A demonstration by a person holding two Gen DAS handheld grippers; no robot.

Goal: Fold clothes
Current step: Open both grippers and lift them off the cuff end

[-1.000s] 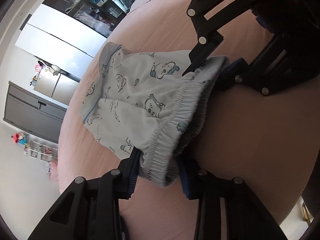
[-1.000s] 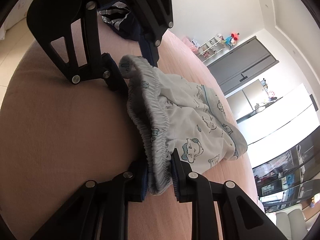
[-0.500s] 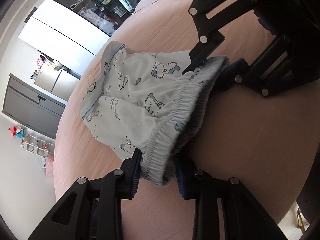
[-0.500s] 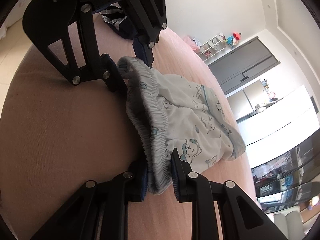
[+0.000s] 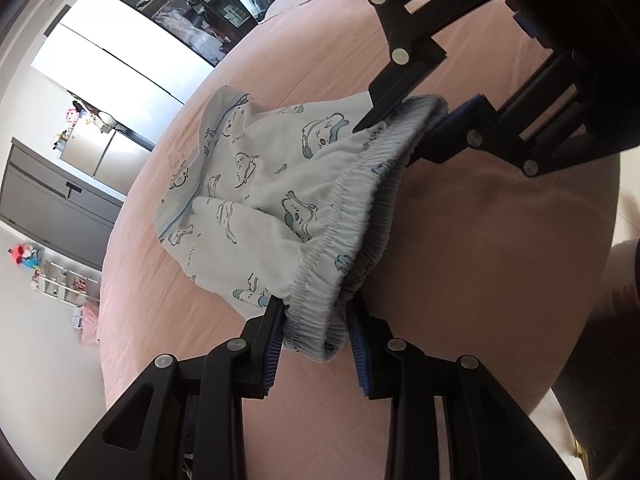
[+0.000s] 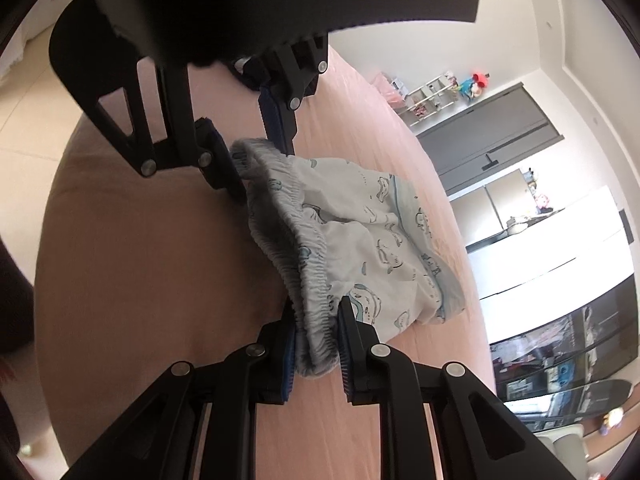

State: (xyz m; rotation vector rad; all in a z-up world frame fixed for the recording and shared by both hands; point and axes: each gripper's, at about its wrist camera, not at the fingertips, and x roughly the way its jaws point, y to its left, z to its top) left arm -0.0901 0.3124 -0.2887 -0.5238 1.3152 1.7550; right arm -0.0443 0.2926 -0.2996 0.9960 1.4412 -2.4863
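Observation:
A pair of small white shorts (image 5: 260,196) with blue cartoon prints and a gathered elastic waistband lies on a pink bed sheet (image 5: 480,260). My left gripper (image 5: 316,340) is shut on one end of the waistband. My right gripper (image 6: 318,344) is shut on the other end of the waistband. Each gripper shows in the other's view: the right one (image 5: 404,120) at the far end of the band, the left one (image 6: 256,152) likewise. The shorts (image 6: 368,248) trail away from both grippers, legs resting on the sheet.
The bed's rounded edge (image 5: 592,280) drops to a light floor close behind the waistband. A grey wardrobe (image 5: 52,208), a small toy shelf (image 5: 60,288) and a bright window (image 5: 120,64) stand beyond the bed. Dark clothing (image 6: 244,76) lies on the bed behind the left gripper.
Both grippers keep their hold on the waistband. The shorts have shifted a little across the sheet and the two grippers have come slightly closer together.

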